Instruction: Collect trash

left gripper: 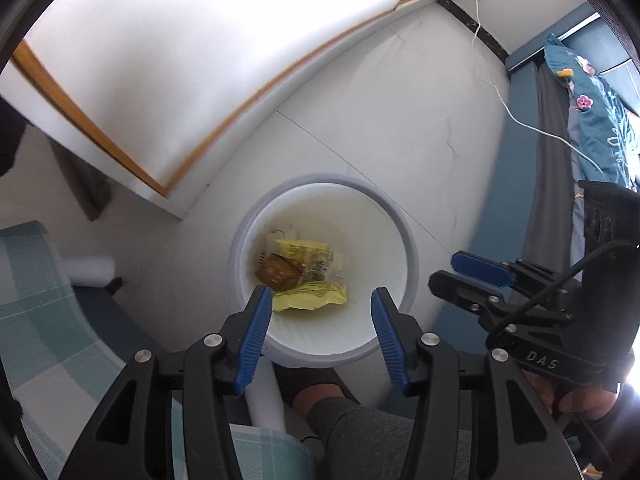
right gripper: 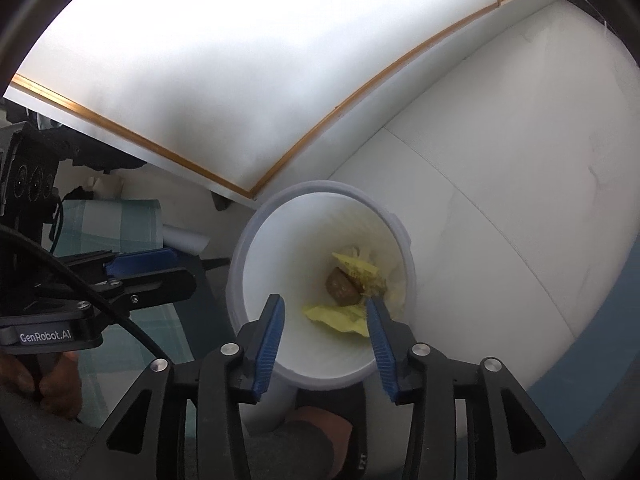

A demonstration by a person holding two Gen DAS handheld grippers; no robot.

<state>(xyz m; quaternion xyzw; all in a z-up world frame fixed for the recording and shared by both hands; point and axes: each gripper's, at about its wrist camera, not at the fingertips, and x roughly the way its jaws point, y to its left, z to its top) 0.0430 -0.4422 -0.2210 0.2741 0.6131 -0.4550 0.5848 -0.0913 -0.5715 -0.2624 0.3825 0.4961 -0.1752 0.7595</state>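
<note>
A round white bin [left gripper: 404, 240] stands on the pale floor, seen from above in both views. Inside it lie yellow wrappers [left gripper: 312, 298] and a brown packet [left gripper: 280, 272]. My left gripper [left gripper: 320, 294] hangs open over the bin's mouth, with nothing between its blue pads. Beside it, over the bin's right rim, is my right gripper [left gripper: 445, 269]. In the right wrist view the right gripper [right gripper: 323, 302] is open above the bin [right gripper: 240, 264], and nothing is between its pads either. The yellow wrappers [right gripper: 336, 318] and brown packet [right gripper: 340, 282] lie far below it. The left gripper [right gripper: 182, 268] shows at the left.
A white table with a wooden edge [left gripper: 224, 120] overhangs the floor behind the bin. A teal checked cushion [left gripper: 36, 304] sits at the left. Blue flowered bedding [left gripper: 600, 120] and a white cable [left gripper: 516, 116] lie at the right. A person's foot [left gripper: 320, 400] is near the bin.
</note>
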